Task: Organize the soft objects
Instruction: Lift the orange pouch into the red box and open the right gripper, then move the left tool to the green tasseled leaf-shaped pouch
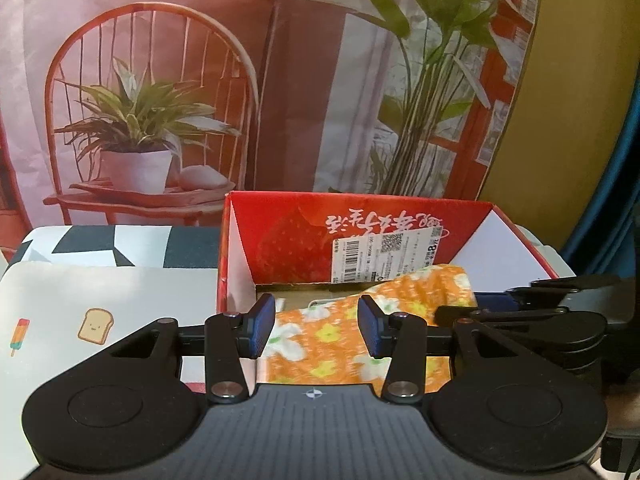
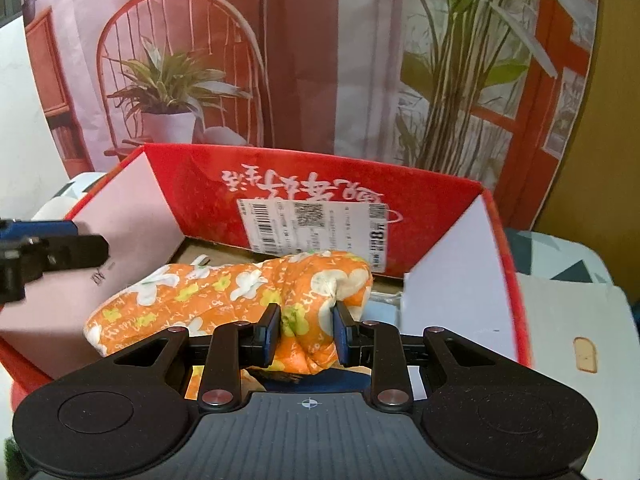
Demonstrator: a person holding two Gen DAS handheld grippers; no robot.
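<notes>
An orange cloth with white and yellow flowers lies bunched inside an open red cardboard box. My right gripper is shut on the cloth's near right end, and the fabric bulges between its blue pads. In the left wrist view the cloth runs across the box floor. My left gripper hangs open over its near part, and its pads do not press the fabric. The right gripper shows at the cloth's right end. The left gripper juts in at the box's left wall.
A white mat with toast and popsicle prints lies left of the box on a black-and-white patterned cover. Behind stands a printed backdrop of a chair and plants. A white shipping label is stuck on the box's back wall.
</notes>
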